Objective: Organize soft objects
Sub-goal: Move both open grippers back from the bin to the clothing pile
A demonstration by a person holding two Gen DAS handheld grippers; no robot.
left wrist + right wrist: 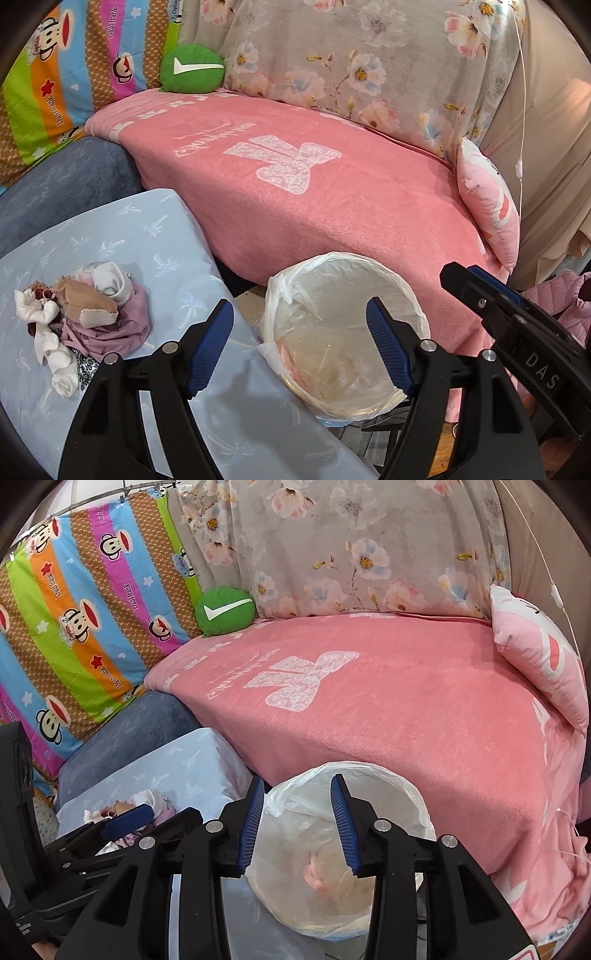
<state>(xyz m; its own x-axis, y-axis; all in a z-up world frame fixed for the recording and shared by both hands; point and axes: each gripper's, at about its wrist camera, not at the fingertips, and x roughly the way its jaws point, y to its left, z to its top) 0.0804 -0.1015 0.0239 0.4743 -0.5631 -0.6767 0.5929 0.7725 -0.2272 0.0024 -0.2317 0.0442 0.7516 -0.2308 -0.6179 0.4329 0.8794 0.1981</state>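
Observation:
A small heap of socks and soft clothes (79, 317), white, beige, lilac and patterned, lies on a pale blue cushion (155, 236) at the lower left. A round bin lined with a clear plastic bag (343, 332) stands between the cushion and the pink bed; a pink item (317, 880) lies inside it. My left gripper (301, 343) is open and empty, just above the bin's left rim. My right gripper (297, 821) is open and empty, held over the bin (406, 794). The right gripper's black body also shows at the right of the left wrist view. The heap (122, 812) is partly hidden behind the left gripper.
A pink blanket (314, 192) covers the bed behind the bin. A green round cushion (192, 68) sits at its far left corner, a pink pillow (487, 206) at the right. A striped cartoon quilt (74, 620) and floral fabric (351, 546) hang behind. A white cord (521, 110) dangles at the right.

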